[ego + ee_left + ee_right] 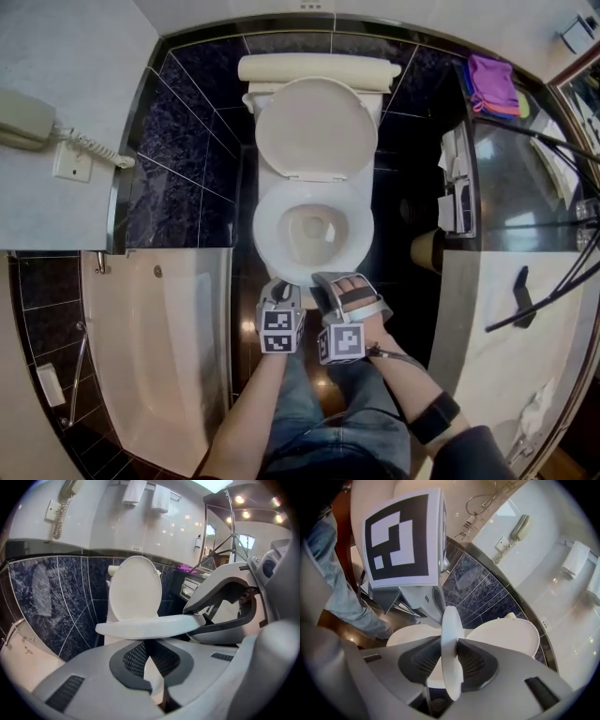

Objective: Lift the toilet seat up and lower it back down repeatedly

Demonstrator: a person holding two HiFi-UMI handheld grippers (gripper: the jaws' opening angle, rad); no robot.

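Note:
The white toilet (314, 67) has its lid (317, 127) leaning back on the tank. The toilet seat (265, 225) lies over the bowl, and both grippers are at its front rim. In the right gripper view the seat (452, 634) runs edge-on between the pads of my right gripper (452, 651), which lie against both of its faces. The bowl rim (410, 634) shows a little apart from it. My left gripper (149, 648) is shut with nothing in it, its tips just under the seat's front edge (150, 627). I cannot tell whether they touch it.
A bathtub (159, 347) lies to the left and a wall phone (23, 117) hangs above it. On the right stands a vanity counter (525, 375) with folded purple cloths (492, 84) and black tripod legs (534, 281). The person's jeans-clad legs (309, 412) are in front of the toilet.

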